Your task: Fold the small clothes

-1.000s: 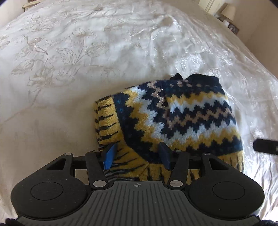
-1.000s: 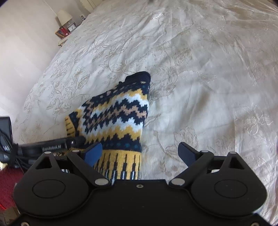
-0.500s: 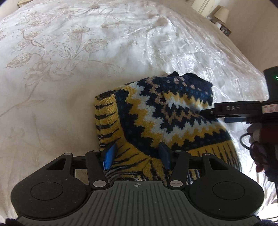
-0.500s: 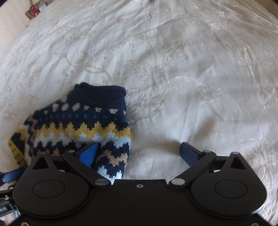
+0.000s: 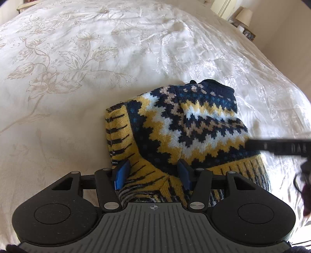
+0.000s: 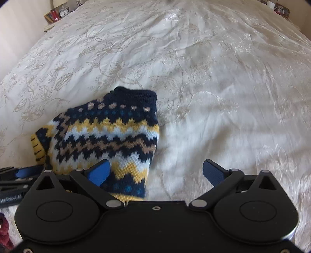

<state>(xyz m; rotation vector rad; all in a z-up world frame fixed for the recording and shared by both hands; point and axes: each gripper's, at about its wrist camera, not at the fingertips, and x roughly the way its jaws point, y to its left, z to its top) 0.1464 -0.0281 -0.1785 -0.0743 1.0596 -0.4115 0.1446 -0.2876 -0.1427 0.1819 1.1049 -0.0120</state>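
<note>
A small zigzag-knit sweater (image 5: 186,132) is lying already folded into a compact bundle on the embroidered bedspread (image 5: 81,64), well inside its edges. The left gripper (image 5: 153,174) is straddling the yellow ribbed hem (image 5: 124,136), jaws partly apart and seemingly not pinching. The right gripper (image 6: 155,172) is hanging wide open over the bundle's right edge. Probably tidying the last fold; next comes pressing flat. Bare cover is stretching all around.

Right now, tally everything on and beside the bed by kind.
Knitted sweater: 1
Bedspread: 1
Grippers: 2, left gripper, right gripper
Bedside lamp: 1
Clock: 1
Total: 6
</note>
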